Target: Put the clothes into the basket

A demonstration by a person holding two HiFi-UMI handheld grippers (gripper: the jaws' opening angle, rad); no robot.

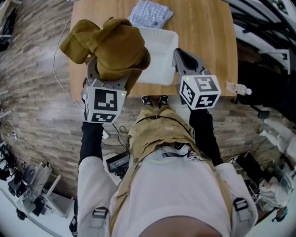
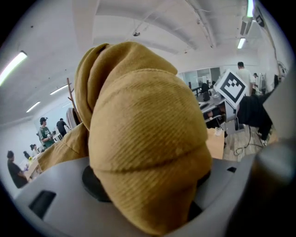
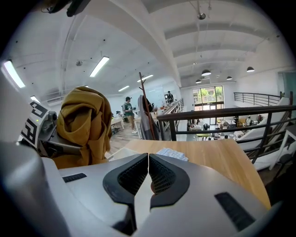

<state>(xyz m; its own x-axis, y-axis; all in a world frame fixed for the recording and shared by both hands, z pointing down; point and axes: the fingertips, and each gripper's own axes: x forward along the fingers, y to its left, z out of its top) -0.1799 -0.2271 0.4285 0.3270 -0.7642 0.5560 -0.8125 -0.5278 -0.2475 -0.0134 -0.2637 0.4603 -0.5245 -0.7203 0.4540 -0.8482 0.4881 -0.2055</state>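
Note:
A mustard-brown garment hangs bunched in my left gripper, raised above the table's left side and partly over the white basket. In the left gripper view the garment fills the space between the jaws, which are closed on its thick fold. My right gripper is held at the basket's right edge, jaws shut with the pads touching and nothing between them. A blue-checked cloth lies on the table beyond the basket; the same cloth shows in the right gripper view.
The wooden table extends to the right of the basket. A small plastic bottle sits at the table's near right corner. A thin cable runs down the table's left edge. My legs stand at the near edge.

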